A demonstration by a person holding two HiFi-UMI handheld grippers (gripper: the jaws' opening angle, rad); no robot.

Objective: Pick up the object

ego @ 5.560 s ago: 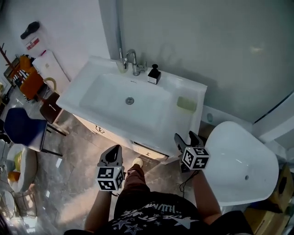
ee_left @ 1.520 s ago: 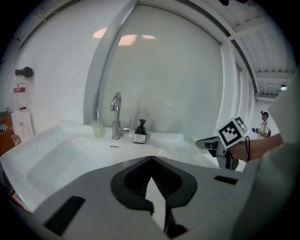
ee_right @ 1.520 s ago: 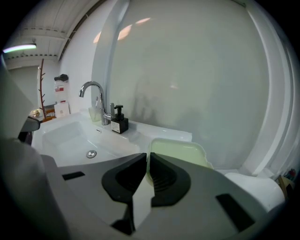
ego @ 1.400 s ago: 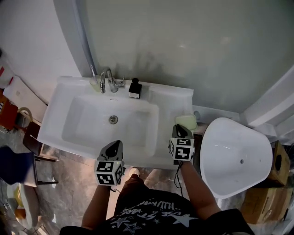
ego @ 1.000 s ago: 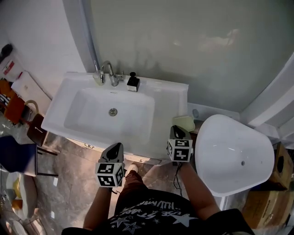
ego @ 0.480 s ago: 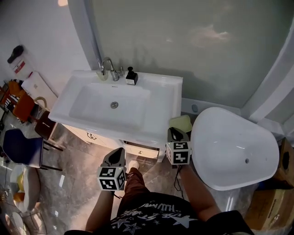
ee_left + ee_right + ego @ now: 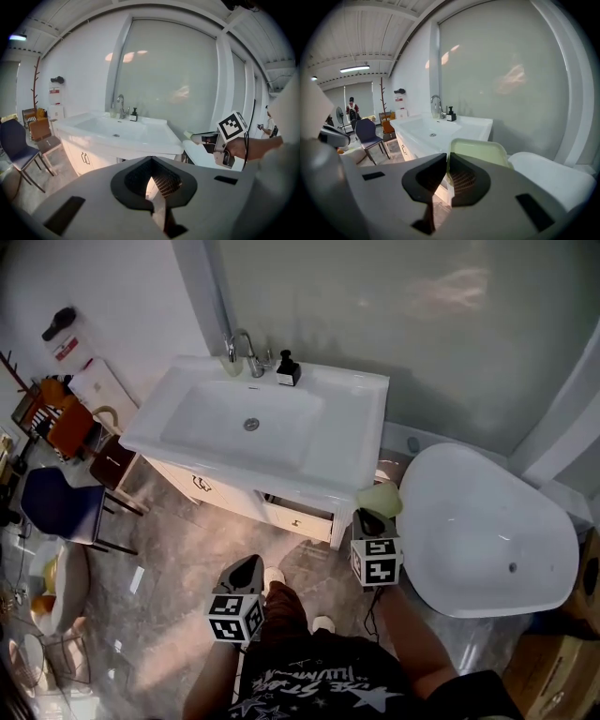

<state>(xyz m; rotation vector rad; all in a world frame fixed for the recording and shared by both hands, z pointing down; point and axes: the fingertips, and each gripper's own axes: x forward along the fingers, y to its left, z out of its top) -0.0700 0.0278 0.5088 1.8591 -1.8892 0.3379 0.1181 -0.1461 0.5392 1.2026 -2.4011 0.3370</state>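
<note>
The object is a pale green, shallow soap dish point(image 7: 380, 499). My right gripper point(image 7: 367, 517) is shut on its near edge and holds it in the air between the vanity's right corner and the white tub. In the right gripper view the dish point(image 7: 479, 151) sticks out beyond the black jaws of the right gripper point(image 7: 446, 162), which pinch its left rim. My left gripper point(image 7: 250, 564) hangs lower over the floor, shut with nothing in it. In the left gripper view the left gripper point(image 7: 151, 177) has its jaws together, and the dish point(image 7: 190, 135) shows at the right.
A white vanity sink point(image 7: 361, 432) with a faucet point(image 7: 242, 346) and a black soap dispenser point(image 7: 288, 369) stands ahead. A white tub point(image 7: 487, 531) is close on the right. A blue chair point(image 7: 54, 507) and clutter sit at the left on the tiled floor.
The right gripper has carried the green dish off the sink counter and back from the vanity. Both grippers now sit farther from the sink, over the floor.
</note>
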